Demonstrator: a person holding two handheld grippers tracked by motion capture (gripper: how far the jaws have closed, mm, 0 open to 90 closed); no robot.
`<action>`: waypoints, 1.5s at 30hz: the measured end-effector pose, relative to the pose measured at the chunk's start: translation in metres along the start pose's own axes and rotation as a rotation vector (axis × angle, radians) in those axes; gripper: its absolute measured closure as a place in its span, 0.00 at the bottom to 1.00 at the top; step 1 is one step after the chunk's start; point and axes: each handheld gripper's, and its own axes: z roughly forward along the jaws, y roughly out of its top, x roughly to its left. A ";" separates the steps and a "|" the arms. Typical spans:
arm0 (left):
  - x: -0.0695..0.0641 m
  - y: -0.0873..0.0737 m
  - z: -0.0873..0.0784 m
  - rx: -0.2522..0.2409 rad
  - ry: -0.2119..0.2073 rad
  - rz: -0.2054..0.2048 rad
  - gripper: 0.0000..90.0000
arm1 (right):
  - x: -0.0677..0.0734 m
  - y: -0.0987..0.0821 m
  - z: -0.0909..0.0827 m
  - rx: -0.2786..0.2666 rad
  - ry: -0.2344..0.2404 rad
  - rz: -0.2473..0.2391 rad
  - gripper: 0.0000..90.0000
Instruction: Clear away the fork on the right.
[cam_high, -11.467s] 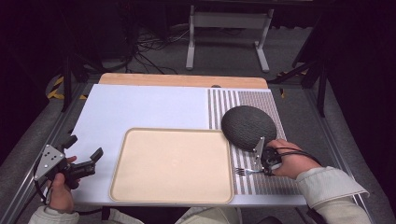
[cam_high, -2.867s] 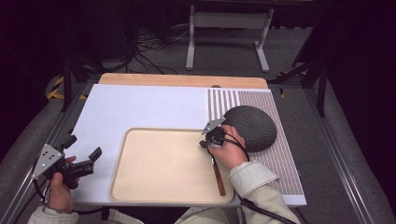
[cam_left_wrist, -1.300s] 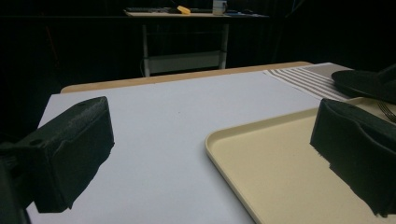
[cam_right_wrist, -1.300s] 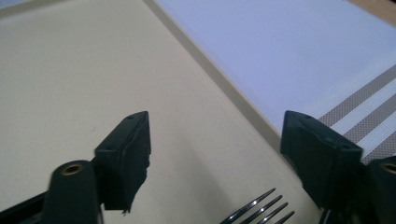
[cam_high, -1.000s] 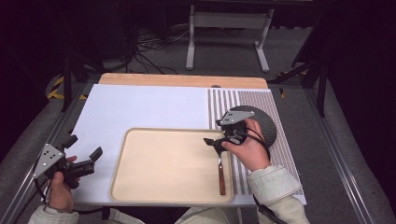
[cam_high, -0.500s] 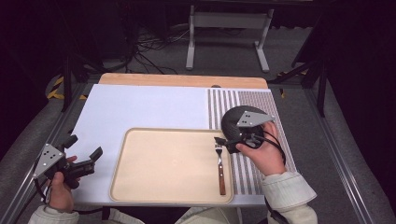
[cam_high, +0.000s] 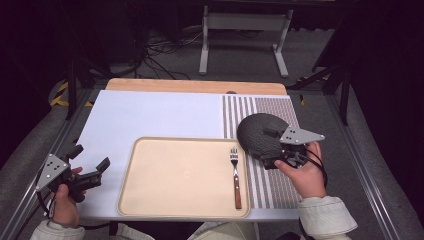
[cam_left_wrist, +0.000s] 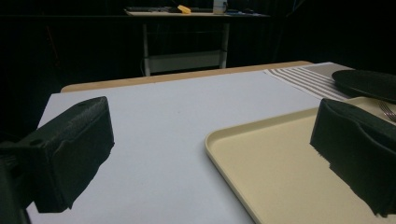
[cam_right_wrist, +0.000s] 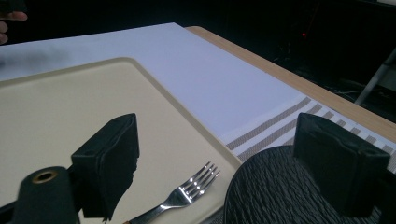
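A fork (cam_high: 235, 175) with a brown handle lies on the right side of the beige tray (cam_high: 175, 180), tines pointing away from me. My right gripper (cam_high: 269, 148) hovers over the near edge of the dark grey plate (cam_high: 257, 131), just right of the fork, and is open with nothing held. In the right gripper view its jaws (cam_right_wrist: 224, 158) frame the fork's tines (cam_right_wrist: 191, 186) and the plate's rim (cam_right_wrist: 280, 191). My left gripper (cam_high: 90, 157) rests open at the tray's left, its jaws (cam_left_wrist: 212, 154) spanning the tray's corner (cam_left_wrist: 280, 163).
A white mat (cam_high: 160, 115) covers the table, with a striped placemat (cam_high: 280, 107) under the plate. A wooden strip (cam_high: 195, 86) runs along the far edge. A metal stand (cam_high: 245, 22) and cables lie on the floor beyond.
My right gripper has moved right, away from the fork's tines, and now hangs over the plate's near edge. The fork stays on the tray. The left gripper has not moved.
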 end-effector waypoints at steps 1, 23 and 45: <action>0.000 0.000 0.000 0.000 0.000 0.000 0.00 | -0.001 -0.003 -0.003 -0.004 -0.005 0.001 0.17; 0.000 -0.001 0.001 0.004 0.001 0.000 0.00 | -0.012 -0.056 -0.036 -0.089 -0.064 0.096 0.15; 0.003 -0.002 0.001 0.005 0.001 0.003 0.00 | -0.009 -0.107 -0.039 -0.086 -0.147 0.189 0.13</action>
